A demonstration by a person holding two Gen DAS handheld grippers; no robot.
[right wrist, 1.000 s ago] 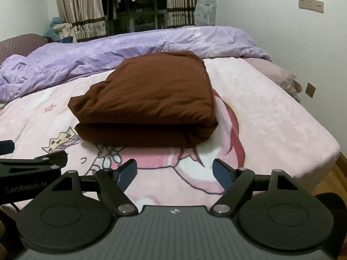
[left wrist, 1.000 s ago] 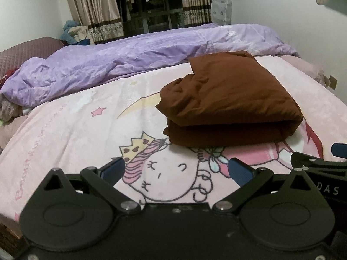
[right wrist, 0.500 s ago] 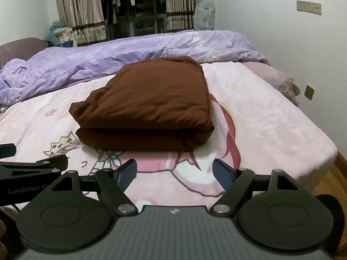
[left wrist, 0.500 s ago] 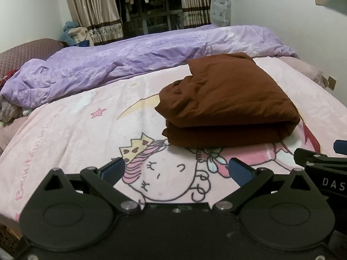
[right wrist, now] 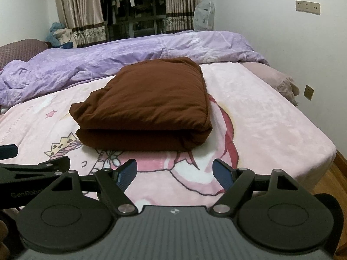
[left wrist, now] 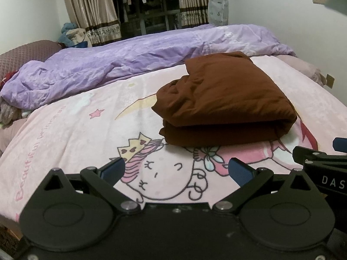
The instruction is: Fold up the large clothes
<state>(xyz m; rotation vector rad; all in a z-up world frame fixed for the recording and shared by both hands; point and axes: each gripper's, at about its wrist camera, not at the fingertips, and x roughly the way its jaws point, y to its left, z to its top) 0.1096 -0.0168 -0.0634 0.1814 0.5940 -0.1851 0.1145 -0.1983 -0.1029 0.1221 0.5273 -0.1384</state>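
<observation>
Both claws — left claw (left wrist: 176,170), right claw (right wrist: 174,172) — gape wide, empty, short of the folded brown garment (right wrist: 149,101).

Bare pink blanket (right wrist: 260,117) around the folded brown garment (right wrist: 151,99); purple duvet (right wrist: 130,52) behind.

"beautiful princess" on pink blanket (left wrist: 65,134); "das" on right gripper (left wrist: 325,169)
</observation>
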